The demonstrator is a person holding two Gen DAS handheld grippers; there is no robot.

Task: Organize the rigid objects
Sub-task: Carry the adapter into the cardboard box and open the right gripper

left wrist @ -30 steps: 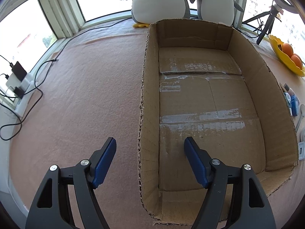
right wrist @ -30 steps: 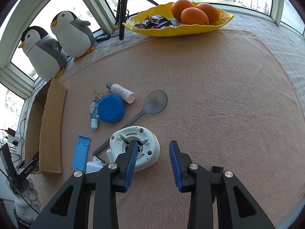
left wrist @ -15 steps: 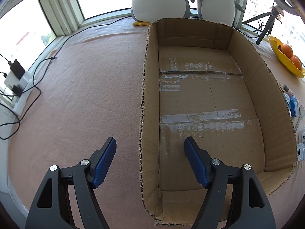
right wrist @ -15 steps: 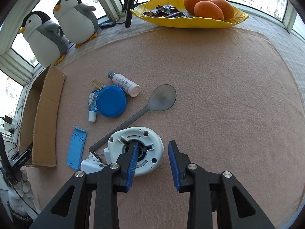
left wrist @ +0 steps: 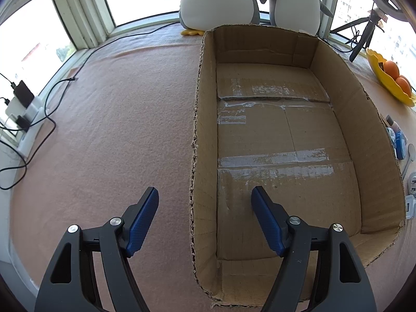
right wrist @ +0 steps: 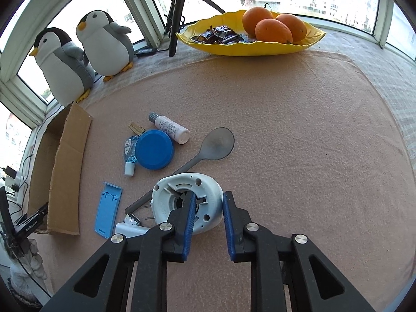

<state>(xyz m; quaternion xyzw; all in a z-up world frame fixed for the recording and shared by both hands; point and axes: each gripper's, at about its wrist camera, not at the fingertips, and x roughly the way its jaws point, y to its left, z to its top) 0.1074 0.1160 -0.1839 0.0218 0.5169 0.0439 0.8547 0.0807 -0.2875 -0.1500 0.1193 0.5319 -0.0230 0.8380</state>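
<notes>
Right gripper [right wrist: 206, 205]: I have brought it down over the white round housing [right wrist: 187, 202]; a second ago that part lay ahead of my fingers, now its right rim sits between them.
Right fingers: narrowed to a small gap, left pad inside the housing's open centre, right pad just outside its rim. I cannot tell if they are pressing it yet.
Meaning: I judge the pick is about to close; nothing has been lifted.
Left gripper [left wrist: 205, 202]: unchanged, wide open and holding nothing, straddling the near left wall of the cardboard box [left wrist: 205, 140].
Box: nothing visible inside it.
Waiting, ahead-left of my right fingers: grey spoon [right wrist: 208, 150], blue lid [right wrist: 154, 149], white bottle [right wrist: 171, 128], blue plastic clip [right wrist: 108, 213].
</notes>
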